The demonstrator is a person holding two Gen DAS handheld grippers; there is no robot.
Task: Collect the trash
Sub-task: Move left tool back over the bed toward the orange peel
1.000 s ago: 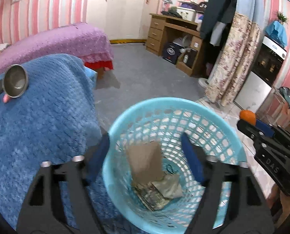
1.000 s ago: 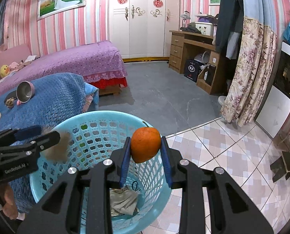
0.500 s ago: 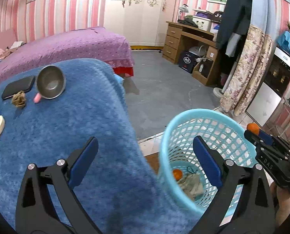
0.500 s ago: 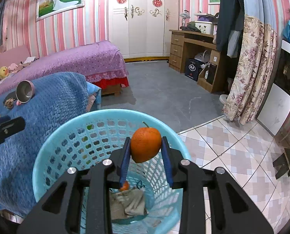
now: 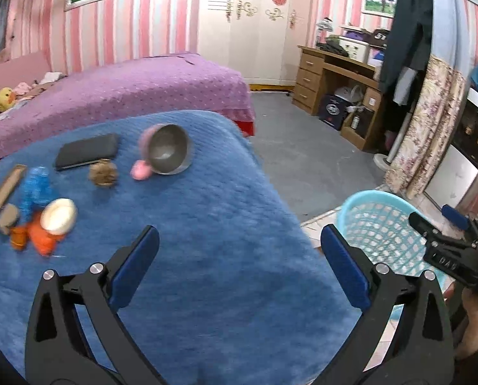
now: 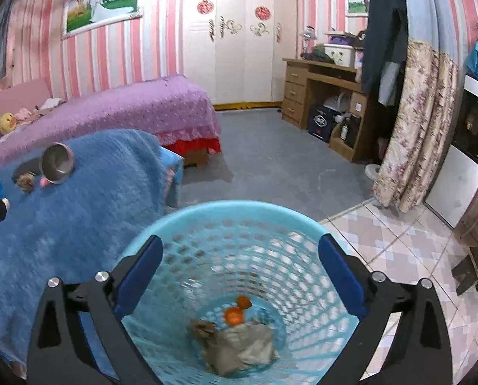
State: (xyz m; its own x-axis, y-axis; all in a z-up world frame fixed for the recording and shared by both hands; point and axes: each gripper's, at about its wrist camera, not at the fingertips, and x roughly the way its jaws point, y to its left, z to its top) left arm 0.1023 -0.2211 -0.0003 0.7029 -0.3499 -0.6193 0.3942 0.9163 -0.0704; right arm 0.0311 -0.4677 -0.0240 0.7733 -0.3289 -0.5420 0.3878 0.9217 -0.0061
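- Right wrist view — my right gripper [image 6: 239, 269] gapes wide above the blue basket [image 6: 187, 216]; two orange pieces [image 6: 233, 316] lie inside on crumpled paper [image 6: 242, 343].
- Left gripper [image 5: 239, 263] spread empty over the blue blanket [image 5: 206, 224].

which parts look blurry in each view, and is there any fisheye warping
Left wrist view: the orange scraps and blue bottle at the left edge are smeared. Right wrist view: the basket rim and the trash inside are motion-blurred. Both views bow the striped walls and darken at the corners.
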